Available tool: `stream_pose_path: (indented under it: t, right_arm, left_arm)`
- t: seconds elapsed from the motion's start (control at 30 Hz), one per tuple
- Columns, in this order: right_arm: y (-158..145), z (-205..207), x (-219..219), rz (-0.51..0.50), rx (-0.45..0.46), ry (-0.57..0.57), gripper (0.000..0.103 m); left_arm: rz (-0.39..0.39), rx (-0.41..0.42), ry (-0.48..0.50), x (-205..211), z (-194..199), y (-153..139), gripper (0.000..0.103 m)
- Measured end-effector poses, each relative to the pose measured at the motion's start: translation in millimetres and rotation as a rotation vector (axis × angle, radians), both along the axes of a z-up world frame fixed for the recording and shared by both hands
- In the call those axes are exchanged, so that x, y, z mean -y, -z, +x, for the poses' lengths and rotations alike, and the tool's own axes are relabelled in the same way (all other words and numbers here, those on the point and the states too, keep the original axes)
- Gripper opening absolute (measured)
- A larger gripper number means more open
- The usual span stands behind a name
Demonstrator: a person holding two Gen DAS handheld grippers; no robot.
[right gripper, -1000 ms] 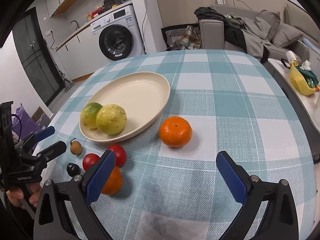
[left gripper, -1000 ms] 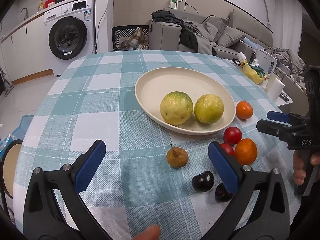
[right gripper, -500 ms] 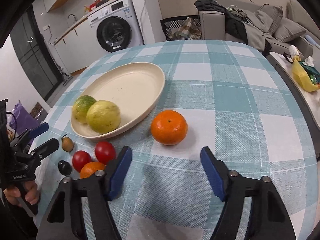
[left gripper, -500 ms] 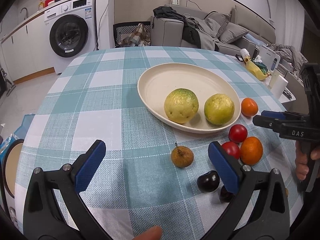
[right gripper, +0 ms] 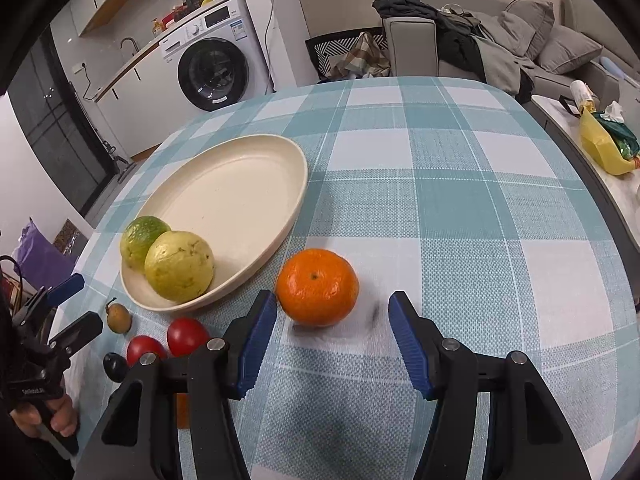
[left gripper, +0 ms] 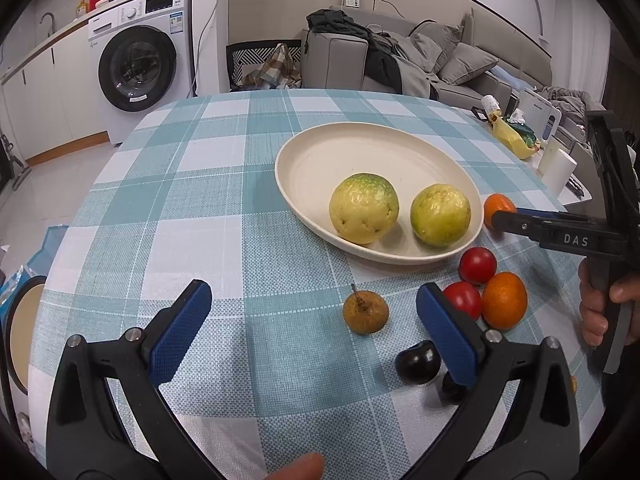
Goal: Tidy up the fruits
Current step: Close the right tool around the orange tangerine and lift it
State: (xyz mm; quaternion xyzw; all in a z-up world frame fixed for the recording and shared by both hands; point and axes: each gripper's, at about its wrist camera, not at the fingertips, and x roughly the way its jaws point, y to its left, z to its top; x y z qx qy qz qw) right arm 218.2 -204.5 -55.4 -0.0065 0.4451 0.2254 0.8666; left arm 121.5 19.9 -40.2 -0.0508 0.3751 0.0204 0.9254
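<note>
Orange mandarin (right gripper: pixel 317 287) just ahead of right claw (right gripper: pixel 332 338); untouched

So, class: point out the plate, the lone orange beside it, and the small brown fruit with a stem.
plate (right gripper: pixel 240 184): right wrist view, bare inner floor.
lone orange (right gripper: pixel 317 287): right wrist view, top face.
small brown fruit (left gripper: pixel 365 312): left wrist view, body below stem.

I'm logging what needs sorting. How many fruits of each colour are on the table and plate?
Yellow-green: 2
Orange: 2
Red: 2
Dark purple: 2
Brown: 1
Total: 9
</note>
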Motion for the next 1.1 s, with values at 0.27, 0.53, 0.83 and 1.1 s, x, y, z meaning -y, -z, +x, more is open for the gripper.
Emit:
stream_pose_path:
  t: [0.27, 0.53, 0.83, 1.1]
  right_arm:
    - [0.8, 5.9, -5.1, -0.006, 0.008, 0.001, 0.061]
    - [1.5, 2.3, -9.4, -0.005, 0.016, -0.032, 0.044]
    - [-15.7, -21.6, -6.6, 0.042, 0.076, -0.060, 0.042]
    - [-22.7, -40.3, -12.9, 0.095, 0.077, -0.107, 0.042]
  left_arm:
    - [-0.007, -0.018, 0.003, -1.1, 3.9, 2.6, 0.102]
    - [-0.004, -0.024, 0.011, 1.5, 4.1, 4.2, 0.102]
    - [-0.004, -0.033, 0.015, 1.9, 4.2, 6.1, 0.102]
    - [-0.019, -0.063, -0.010, -2.5, 6.3, 9.6, 0.102]
